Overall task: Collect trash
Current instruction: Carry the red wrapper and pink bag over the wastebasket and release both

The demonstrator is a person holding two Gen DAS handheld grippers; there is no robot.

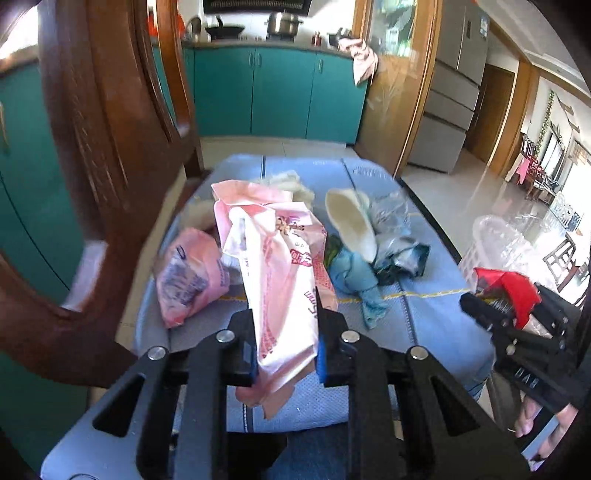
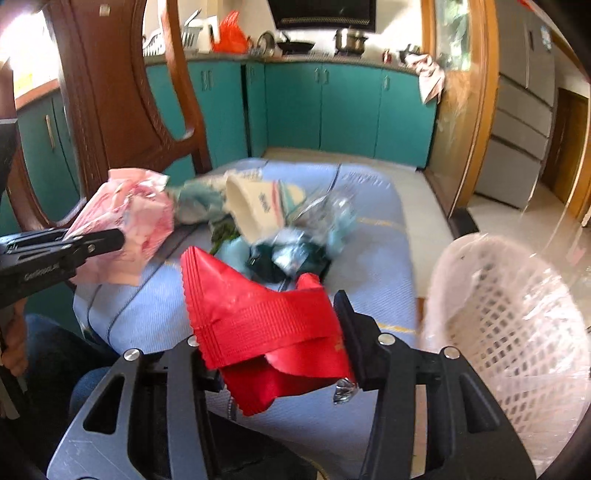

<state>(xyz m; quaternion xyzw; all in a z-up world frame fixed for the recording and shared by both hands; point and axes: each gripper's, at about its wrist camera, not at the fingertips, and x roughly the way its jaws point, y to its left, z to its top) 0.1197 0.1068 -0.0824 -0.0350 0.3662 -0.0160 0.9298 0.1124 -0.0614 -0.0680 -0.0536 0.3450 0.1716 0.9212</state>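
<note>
Teal cabinets behind; left gripper clamps pink wrapper (crumpled); right gripper pinches red packet.

Kitchen backdrop: teal cabinets under a counter carrying a wok and steel pot. Carved dark wood chair at left, grey fridge at right beside a wood door frame. Glossy pale tile floor, strong daylight.
</note>
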